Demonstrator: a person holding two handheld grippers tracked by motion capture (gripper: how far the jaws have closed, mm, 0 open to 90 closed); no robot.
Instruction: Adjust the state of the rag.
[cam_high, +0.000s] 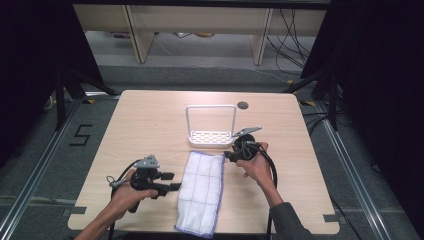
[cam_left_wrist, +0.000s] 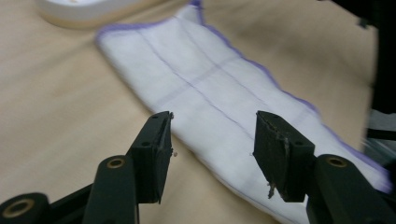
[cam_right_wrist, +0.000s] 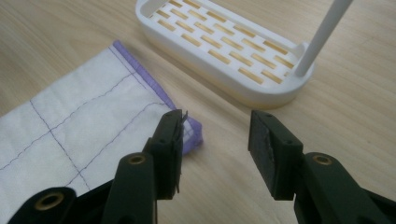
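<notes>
Overhead light falls evenly on the pale wooden bench (cam_high: 150, 120), while the surroundings at both sides of the high view drop to near black. Shadows on the bench are soft and short. The high view is low in resolution and slightly soft. In the left gripper view, the white cloth with purple stitched edging (cam_left_wrist: 219, 88) blurs toward the far end and right edge. The right gripper view is sharper; the white slotted plastic rack (cam_right_wrist: 224, 46) shows mild glare on its rim.
</notes>
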